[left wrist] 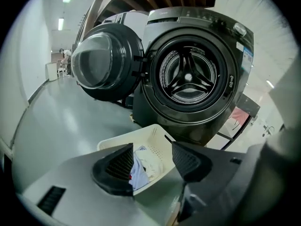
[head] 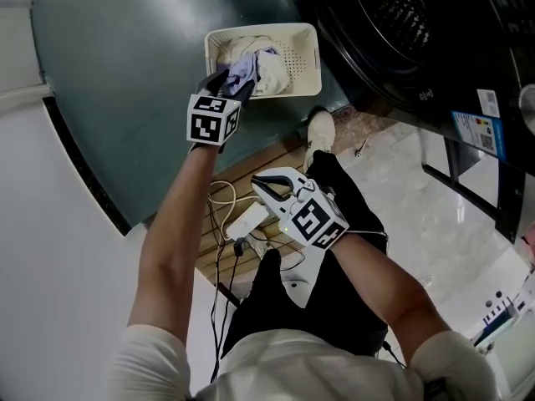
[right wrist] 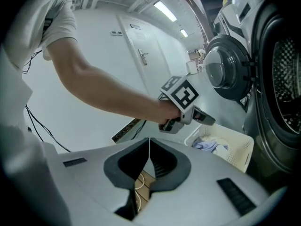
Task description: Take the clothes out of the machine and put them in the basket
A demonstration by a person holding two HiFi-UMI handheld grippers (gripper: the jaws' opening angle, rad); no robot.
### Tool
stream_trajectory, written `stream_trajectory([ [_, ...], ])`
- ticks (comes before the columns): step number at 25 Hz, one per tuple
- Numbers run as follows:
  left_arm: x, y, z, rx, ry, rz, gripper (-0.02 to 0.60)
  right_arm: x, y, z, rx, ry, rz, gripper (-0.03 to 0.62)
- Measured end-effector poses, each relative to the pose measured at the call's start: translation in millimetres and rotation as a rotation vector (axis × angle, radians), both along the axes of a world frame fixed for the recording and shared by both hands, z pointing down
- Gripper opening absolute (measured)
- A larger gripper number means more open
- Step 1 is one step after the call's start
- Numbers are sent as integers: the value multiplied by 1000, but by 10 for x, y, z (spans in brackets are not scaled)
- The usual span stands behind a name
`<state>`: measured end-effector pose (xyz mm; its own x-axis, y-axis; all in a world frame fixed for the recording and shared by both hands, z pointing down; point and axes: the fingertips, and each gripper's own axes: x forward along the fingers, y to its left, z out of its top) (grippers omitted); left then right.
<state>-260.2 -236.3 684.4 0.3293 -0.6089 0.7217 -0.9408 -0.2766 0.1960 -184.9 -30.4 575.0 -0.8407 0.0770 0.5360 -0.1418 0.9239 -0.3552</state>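
Left gripper (left wrist: 153, 161) with jaws standing roughly half apart, nothing pinched between the pads, hanging over the basket (left wrist: 155, 132) and tilted down toward it. Through the gap, clothes (left wrist: 143, 166) in white and pale blue, heaped inside the basket below the jaws. Right gripper (right wrist: 149, 145) with jaws closed tip to tip and empty, held nearer the body, above the person's dark-trousered leg and some cables (head: 224, 203) on a wooden strip of floor. Cream basket on the grey floor, just beside the front of the washing machine (left wrist: 197, 18). Round door (left wrist: 106, 62) of the machine swung wide open, to the left in the left gripper view. Drum (left wrist: 188, 74) showing through the opening, its three ribs in plain sight.
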Motion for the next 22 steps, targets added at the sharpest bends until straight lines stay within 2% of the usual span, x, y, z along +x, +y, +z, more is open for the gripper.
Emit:
stream_trajectory([
  [4, 91, 235, -417, 19, -6, 11, 248, 92, 45, -41, 6, -82, 29, 12],
  [8, 120, 622, -1007, 56, 20, 17, 241, 213, 90, -316, 78, -98, 62, 12],
  [10, 145, 803, -1328, 84, 40, 22, 229, 279, 60, -535, 124, -82, 82, 12],
  [22, 413, 2181, -3133, 240, 159, 58, 164, 705, 321, -2090, 206, -119, 239, 12],
])
